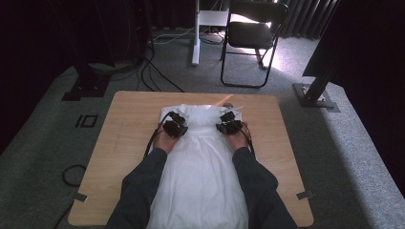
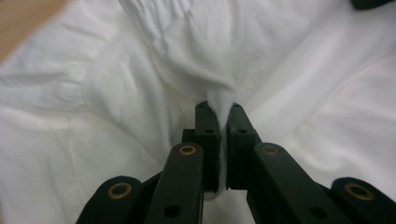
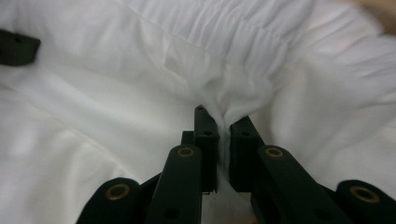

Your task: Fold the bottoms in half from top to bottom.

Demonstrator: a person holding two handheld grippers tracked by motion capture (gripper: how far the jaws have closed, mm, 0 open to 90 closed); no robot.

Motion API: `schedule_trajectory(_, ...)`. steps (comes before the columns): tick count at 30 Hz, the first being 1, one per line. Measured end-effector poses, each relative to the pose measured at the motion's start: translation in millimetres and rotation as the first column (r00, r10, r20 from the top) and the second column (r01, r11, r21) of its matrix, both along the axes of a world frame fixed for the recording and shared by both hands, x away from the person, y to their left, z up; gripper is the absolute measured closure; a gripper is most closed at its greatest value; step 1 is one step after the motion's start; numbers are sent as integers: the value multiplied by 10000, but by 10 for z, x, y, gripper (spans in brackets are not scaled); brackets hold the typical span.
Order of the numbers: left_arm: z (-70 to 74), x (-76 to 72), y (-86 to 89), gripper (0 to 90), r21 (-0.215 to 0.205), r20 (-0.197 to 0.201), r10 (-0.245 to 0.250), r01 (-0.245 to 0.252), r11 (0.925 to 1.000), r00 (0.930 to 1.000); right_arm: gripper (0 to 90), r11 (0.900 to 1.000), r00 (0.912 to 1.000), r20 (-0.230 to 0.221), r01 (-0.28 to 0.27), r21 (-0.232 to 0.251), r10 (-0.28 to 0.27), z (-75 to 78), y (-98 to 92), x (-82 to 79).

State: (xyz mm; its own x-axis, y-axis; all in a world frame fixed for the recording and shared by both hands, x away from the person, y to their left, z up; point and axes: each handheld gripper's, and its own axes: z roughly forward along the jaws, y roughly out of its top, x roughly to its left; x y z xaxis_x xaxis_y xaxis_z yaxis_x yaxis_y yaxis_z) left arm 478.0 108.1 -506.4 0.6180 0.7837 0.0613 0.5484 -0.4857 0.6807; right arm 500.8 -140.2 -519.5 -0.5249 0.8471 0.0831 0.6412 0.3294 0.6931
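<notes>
A white garment (image 1: 200, 162) lies along the middle of the wooden table (image 1: 124, 129), its gathered far end near the back edge. My left gripper (image 1: 177, 123) sits on the garment's far left part, shut on a pinched fold of the white cloth (image 2: 219, 100). My right gripper (image 1: 226, 122) sits on the far right part, likewise shut on a fold of the cloth (image 3: 223, 116). In the left gripper view the gathered band (image 2: 159, 14) shows just beyond the jaws. In the right gripper view the same ruched band (image 3: 224, 28) runs across the top.
A black folding chair (image 1: 253, 33) and a white stand leg (image 1: 196, 33) stand on the grey carpet beyond the table. Cables (image 1: 148, 76) trail on the floor at the back left. Dark frame feet stand at left (image 1: 86, 86) and right (image 1: 315, 93).
</notes>
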Motion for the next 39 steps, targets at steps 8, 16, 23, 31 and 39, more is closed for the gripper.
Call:
schedule_trajectory(8, 553, -423, 51, 871, -1234, 1399, -717, 892, 9883, 9876, 847, 9958, 9898, 1340, -574, 710, 475, 539, -239, -348)
schedule_trajectory(16, 1129, -964, 152, 871, -2093, 2732, -1545, 2155, 9538, 9495, 845, 9770, 9519, 2915, -1447, 1564, 943, 1191, -474, -881)
schedule_trajectory(23, 788, -1385, 238, 867, -2352, 1914, -2197, 2621, 9359, 9566, 844, 9637, 9548, 2430, -2135, 1600, 1712, 990, -518, -1341)
schedule_trajectory(31, -81, -1554, 246, 852, -1747, -258, -2285, 2206, 9596, 9732, 840, 9678, 9784, 222, -2065, 1440, 2055, 21, -433, -1651)
schedule_trajectory(39, -348, -1525, 247, 723, -1748, -1163, -1776, 1559, 9722, 9772, 805, 9761, 9791, -434, -1935, 988, 1985, -297, -350, -1672)
